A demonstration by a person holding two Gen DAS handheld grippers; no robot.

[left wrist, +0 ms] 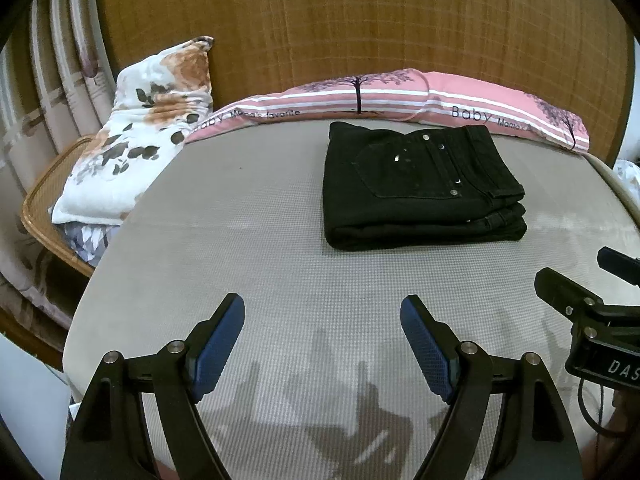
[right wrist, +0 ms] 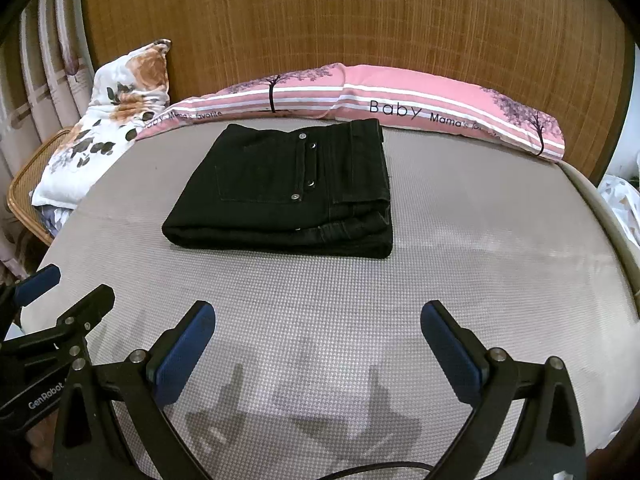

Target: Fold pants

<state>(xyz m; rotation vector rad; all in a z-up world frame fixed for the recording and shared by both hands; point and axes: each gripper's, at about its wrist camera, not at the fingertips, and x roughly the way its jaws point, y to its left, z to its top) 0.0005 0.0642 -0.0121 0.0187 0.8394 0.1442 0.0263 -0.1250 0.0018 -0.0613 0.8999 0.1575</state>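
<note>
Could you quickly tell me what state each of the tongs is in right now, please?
Left tongs: open, holding nothing.
Right tongs: open, holding nothing.

the folded black pants (left wrist: 420, 184) hid their own lower layers, so only the stacked edges showed along the near side. the pink pillow (left wrist: 400, 96) had part of its lettering covered by the floral pillow (left wrist: 136, 132), and more of it ran behind the pants. the right gripper (left wrist: 576, 276) was cut by the left wrist view's right edge (only its label's first letters were readable). the left gripper (right wrist: 68, 288) was likewise clipped at the right wrist view's left edge. a rattan piece (left wrist: 44, 200) sat mostly hidden under the floral pillow, so what it was stayed unclear. pale things (right wrist: 620, 204) at the far right were too cropped to identify.
</note>
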